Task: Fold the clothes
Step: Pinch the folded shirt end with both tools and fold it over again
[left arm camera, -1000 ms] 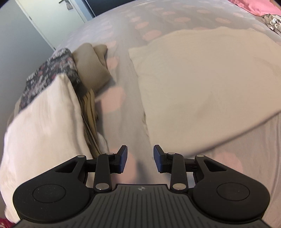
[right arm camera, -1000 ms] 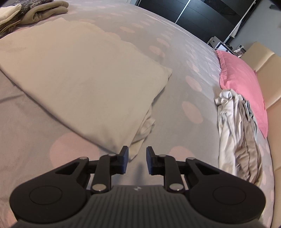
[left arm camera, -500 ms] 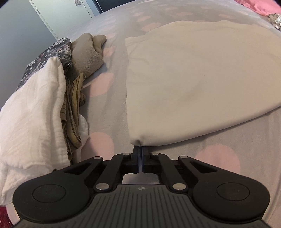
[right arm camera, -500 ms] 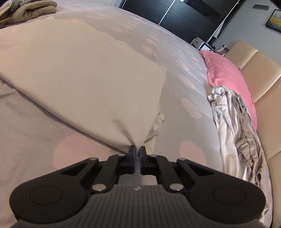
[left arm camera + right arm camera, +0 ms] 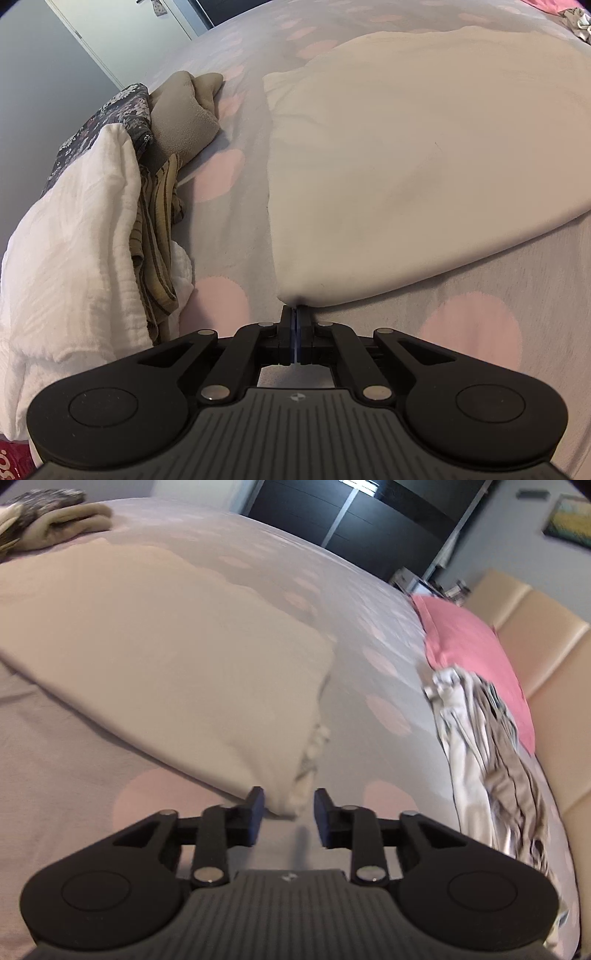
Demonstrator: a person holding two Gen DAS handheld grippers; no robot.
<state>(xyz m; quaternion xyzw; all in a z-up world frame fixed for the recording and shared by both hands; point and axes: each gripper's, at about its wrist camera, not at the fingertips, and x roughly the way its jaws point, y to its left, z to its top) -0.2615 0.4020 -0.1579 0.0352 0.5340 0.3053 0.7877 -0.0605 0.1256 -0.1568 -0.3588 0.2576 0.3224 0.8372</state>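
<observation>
1. The left gripper (image 5: 296, 314) was clenched on a near corner of the cream garment (image 5: 424, 166).
2. The right gripper (image 5: 289, 812) had just been opening; its jaws stood apart, the other near corner between them, unpinched.
3. The garment lay flat mid-bed (image 5: 229, 236).
4. Folded clothes (image 5: 85, 236) sat at the bed's left edge.
</observation>
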